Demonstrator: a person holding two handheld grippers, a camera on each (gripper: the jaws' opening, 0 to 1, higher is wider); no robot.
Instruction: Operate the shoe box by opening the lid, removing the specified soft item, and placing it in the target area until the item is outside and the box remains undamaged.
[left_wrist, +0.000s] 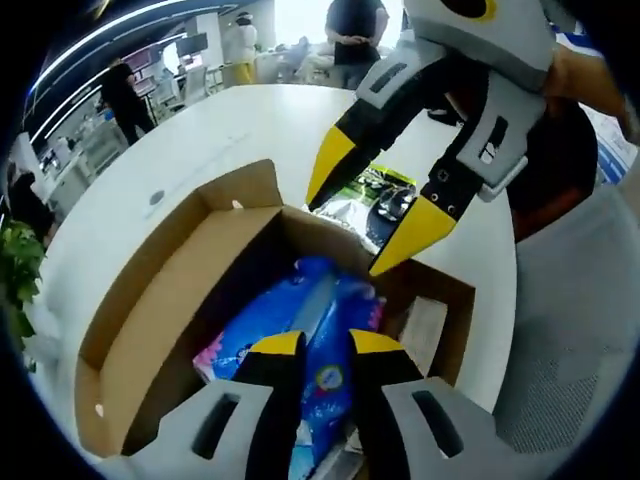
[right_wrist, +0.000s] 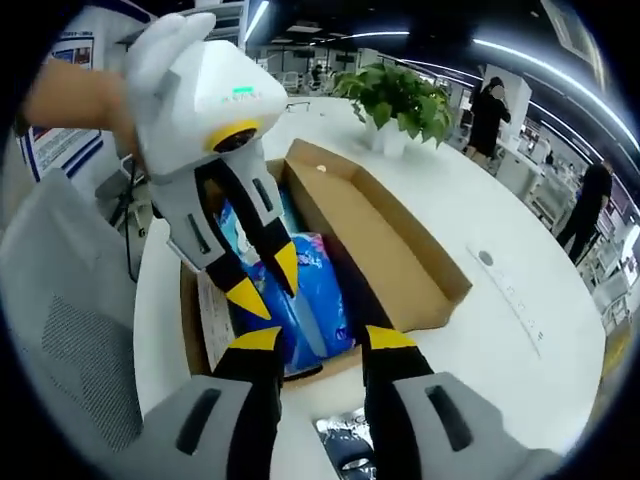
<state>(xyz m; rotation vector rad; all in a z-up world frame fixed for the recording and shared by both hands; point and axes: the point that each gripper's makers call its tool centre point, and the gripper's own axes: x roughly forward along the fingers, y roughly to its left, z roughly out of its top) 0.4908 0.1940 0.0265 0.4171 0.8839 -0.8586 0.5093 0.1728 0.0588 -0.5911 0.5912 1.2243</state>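
white round table (right_wrist: 520, 300) | potted plant (right_wrist: 395, 100) | ceiling light strips (right_wrist: 520, 55) | people standing (left_wrist: 352, 35) | grey chair (right_wrist: 60, 310)

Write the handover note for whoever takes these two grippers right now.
Left gripper: down inside the shoe box, jaws close around the blue soft pack; whether it grips cannot be told.
Right gripper: open, holding nothing, above the box's far edge.
Done: lid is open, folded back flat on the white table.
Left: lift the pack out and set it on the table; a dark packet lies beyond the box. No box damage visible.
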